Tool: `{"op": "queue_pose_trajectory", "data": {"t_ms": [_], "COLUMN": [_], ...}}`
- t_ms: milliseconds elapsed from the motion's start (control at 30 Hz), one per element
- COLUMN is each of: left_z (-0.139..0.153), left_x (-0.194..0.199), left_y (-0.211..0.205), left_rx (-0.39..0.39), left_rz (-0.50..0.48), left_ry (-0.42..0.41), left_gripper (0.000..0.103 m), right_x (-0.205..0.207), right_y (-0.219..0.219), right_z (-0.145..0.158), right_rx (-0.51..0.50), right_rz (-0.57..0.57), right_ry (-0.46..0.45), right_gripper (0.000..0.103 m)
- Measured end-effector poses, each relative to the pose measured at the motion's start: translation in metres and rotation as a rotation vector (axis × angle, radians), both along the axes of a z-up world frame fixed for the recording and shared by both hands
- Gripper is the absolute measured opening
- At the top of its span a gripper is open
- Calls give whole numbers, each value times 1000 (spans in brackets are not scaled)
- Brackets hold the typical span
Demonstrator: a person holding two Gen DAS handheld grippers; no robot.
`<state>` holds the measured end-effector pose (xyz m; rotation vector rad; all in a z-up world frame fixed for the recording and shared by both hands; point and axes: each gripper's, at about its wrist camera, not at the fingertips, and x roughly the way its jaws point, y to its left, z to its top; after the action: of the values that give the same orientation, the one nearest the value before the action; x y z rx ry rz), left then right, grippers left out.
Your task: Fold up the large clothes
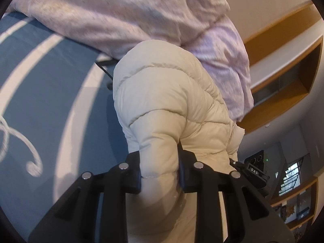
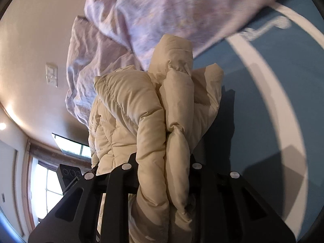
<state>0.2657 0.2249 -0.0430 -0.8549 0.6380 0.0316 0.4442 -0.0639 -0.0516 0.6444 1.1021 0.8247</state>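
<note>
My left gripper [image 1: 160, 174] is clenched on a puffy fold of the cream jacket [image 1: 170, 105], both pads pressing into it. My right gripper [image 2: 162, 174] grasps another bunch of the same jacket [image 2: 141, 109], 2 or 3 quilted rolls squeezed between its fingers. The jacket rises from both grips over the blue bedcover [image 1: 40, 70] with white stripes. Beyond it, at the far side, lies a rumpled pink duvet [image 1: 113, 14].
</note>
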Motion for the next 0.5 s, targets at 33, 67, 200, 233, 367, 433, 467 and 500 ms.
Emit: {"op": "queue_pose_trajectory", "data": {"t_ms": [33,67,200,233,367,433,467,500], "left_z": [1,3,-2,-6,-20,-21,-21,-21], "left_x": [-1,2,8,9,17,22,24,27], "left_y": [6,10,32,35,44,41,38,35], "left_rx": [6,10,44,47,76,135,166,200], "left_rz": [8,15,44,50,63,60,61,66], "left_ry": [-2,-3,21,31,53,61,67,76], "left_gripper": [26,26,26,27,31,36,38,41], "right_x": [3,8,19,22,25,26,27,26], "right_y": [6,15,34,38,40,40,38,36], "right_z": [1,2,-3,-7,-18,-23,-26,-28], "right_rx": [-2,-10,-60,-82,-107,-115,-123,-135], "right_rz": [6,15,30,28,9,-11,-24,-36], "right_ry": [-4,-14,-41,-48,-62,-54,-47,-44], "right_gripper": [24,24,23,23,25,28,33,37]}}
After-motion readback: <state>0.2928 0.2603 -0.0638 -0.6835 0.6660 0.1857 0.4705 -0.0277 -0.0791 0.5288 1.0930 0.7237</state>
